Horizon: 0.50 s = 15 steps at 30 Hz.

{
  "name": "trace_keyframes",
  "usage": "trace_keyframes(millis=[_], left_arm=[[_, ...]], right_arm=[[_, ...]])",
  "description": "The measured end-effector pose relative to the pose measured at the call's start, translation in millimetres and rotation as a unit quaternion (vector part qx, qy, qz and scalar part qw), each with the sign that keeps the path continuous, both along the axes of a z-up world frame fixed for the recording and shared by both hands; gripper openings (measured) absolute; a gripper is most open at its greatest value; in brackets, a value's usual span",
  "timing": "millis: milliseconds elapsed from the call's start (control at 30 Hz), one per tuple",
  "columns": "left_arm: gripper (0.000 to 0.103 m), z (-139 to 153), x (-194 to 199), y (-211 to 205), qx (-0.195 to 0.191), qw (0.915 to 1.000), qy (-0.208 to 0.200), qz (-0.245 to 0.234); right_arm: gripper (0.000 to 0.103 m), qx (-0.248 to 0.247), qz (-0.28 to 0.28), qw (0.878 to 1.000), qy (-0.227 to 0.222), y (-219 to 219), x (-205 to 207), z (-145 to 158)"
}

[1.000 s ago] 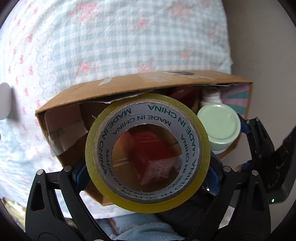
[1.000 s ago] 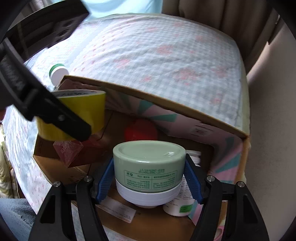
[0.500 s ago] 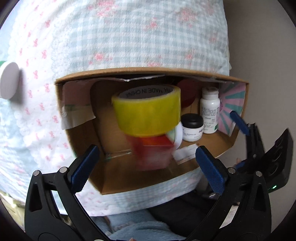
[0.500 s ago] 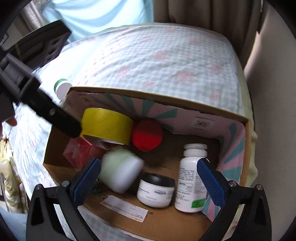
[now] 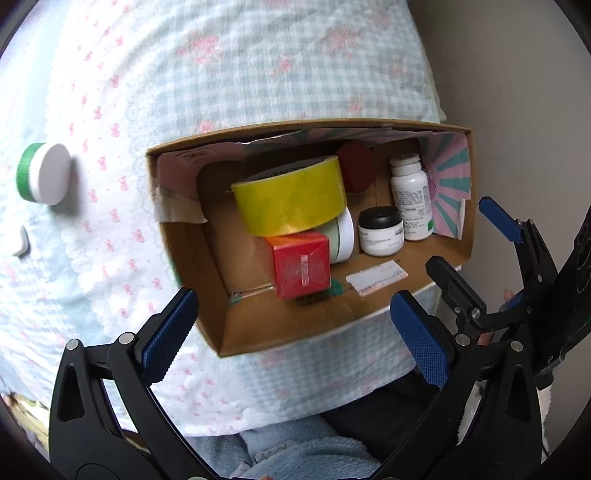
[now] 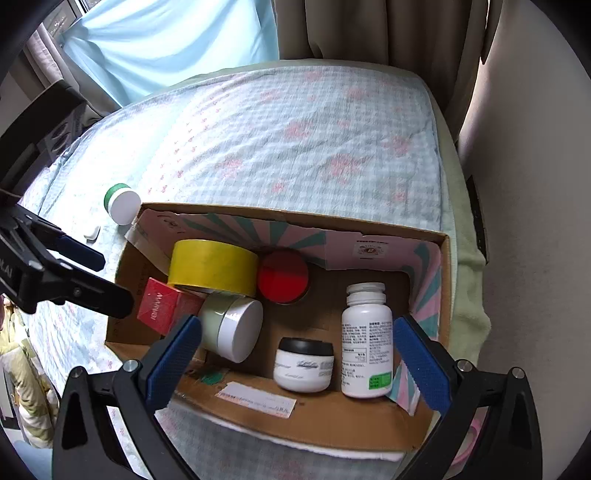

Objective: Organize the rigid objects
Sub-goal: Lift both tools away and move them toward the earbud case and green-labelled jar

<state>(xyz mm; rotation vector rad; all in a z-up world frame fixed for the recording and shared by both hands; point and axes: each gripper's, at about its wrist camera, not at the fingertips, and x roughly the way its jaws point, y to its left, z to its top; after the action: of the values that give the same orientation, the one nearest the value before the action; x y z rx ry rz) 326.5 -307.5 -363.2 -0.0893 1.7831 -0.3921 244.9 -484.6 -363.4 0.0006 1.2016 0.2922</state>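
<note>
A cardboard box sits on the bed. Inside, a yellow tape roll rests on a red carton. A green-lidded white jar lies on its side beside them. A red round lid, a black-lidded jar and a white pill bottle also stand in the box. My left gripper is open and empty, above the box's near wall. My right gripper is open and empty over the box.
A white bottle with a green band lies on the checked bedsheet left of the box, with a small white piece next to it. A wall runs along the right. Curtains hang behind the bed.
Both grippers opened and pulled back. The tape roll dropped from the left gripper onto the red carton. The green-lidded jar dropped from the right gripper and came to rest on its side.
</note>
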Motion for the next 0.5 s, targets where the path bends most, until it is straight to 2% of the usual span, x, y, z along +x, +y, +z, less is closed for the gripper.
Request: trace_keyframes(millis=[233, 333, 500], left_arm=[[0.103, 40, -25, 22, -0.008, 0.9986, -0.052, -0.001], [0.102, 62, -41, 38, -0.013, 0.9957, -0.092, 0.009], [0.102, 96, -72, 71, -0.018, 0.9870, -0.157, 0.028]], right_arm=[[0.103, -0.013, -0.001, 1.000, 0.008, 6, -12, 28], [0.103, -0.017, 0.000, 1.000, 0.008, 14, -17, 45], [0.103, -0.048, 0.005, 0.999, -0.018, 37, -27, 75]])
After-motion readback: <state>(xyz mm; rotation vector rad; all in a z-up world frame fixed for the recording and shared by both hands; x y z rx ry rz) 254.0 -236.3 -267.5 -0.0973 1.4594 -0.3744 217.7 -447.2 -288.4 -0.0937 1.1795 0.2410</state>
